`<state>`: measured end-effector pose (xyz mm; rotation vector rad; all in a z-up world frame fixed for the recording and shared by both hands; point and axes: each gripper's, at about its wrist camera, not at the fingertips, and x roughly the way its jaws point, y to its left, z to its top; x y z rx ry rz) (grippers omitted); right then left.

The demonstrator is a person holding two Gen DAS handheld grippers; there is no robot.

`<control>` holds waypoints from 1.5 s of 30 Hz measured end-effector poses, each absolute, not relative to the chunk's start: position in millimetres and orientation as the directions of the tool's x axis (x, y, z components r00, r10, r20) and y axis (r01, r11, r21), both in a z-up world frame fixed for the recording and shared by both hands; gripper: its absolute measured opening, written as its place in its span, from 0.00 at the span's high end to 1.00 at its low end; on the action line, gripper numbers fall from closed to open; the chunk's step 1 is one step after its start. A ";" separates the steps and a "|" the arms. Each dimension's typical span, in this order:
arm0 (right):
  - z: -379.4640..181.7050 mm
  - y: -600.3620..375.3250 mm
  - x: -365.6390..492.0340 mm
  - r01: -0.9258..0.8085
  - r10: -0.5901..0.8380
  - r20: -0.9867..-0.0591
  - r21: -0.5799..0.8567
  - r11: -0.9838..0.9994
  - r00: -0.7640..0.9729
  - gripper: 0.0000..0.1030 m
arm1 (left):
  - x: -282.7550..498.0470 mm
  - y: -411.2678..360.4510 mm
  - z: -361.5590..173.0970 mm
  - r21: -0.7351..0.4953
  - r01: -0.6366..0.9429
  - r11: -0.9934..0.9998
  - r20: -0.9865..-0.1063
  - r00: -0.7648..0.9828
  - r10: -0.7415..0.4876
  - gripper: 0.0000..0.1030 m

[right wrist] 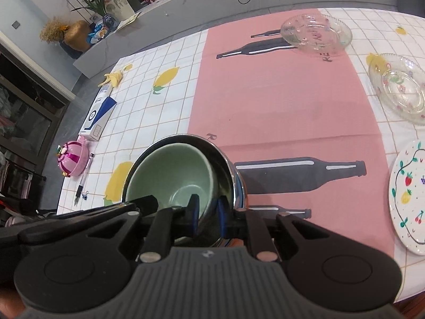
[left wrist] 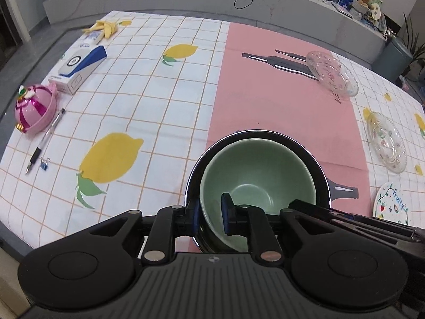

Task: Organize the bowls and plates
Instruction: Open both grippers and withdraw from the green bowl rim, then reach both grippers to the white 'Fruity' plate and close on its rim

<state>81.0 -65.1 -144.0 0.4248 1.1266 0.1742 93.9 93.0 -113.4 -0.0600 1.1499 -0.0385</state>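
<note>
A pale green bowl [left wrist: 255, 175] sits tilted inside a steel bowl [left wrist: 320, 170] on the pink mat. My left gripper [left wrist: 211, 210] straddles the green bowl's near rim, one pad outside and one inside, with slack between the pads and the wall. My right gripper [right wrist: 208, 210] is shut on the steel bowl's [right wrist: 228, 164] near rim, beside the green bowl [right wrist: 170, 170]. Two clear glass plates [right wrist: 316, 30] [right wrist: 401, 87] and a white painted plate [right wrist: 409, 196] lie to the right. The left wrist view shows the same glass plates [left wrist: 332, 73] [left wrist: 386, 141] and the painted plate [left wrist: 391, 203].
On the lemon-print cloth at the left lie a pink trinket box [left wrist: 34, 109], a pen [left wrist: 45, 141], a binder clip [left wrist: 45, 162], a white and blue carton [left wrist: 77, 67] and a banana peel [left wrist: 105, 28]. The table's near edge runs just under the grippers.
</note>
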 end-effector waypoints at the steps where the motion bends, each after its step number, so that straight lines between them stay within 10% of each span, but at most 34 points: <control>1: -144.2 -65.5 80.8 0.076 0.348 -0.835 0.416 0.906 0.426 0.88 | 93.9 93.3 -113.3 -0.068 -0.002 0.998 -0.910 0.409 -0.061 0.83; 24: -93.1 -94.6 54.1 0.042 0.348 -0.756 0.443 0.896 0.555 0.56 | 56.0 78.6 -46.4 -0.004 0.050 0.999 -0.754 0.656 -0.036 0.61; 45: -106.7 -219.4 -2.2 0.180 0.167 -0.746 0.361 0.915 0.645 0.49 | 5.6 -21.7 -67.6 -0.351 0.223 0.909 -0.640 0.652 -0.407 0.55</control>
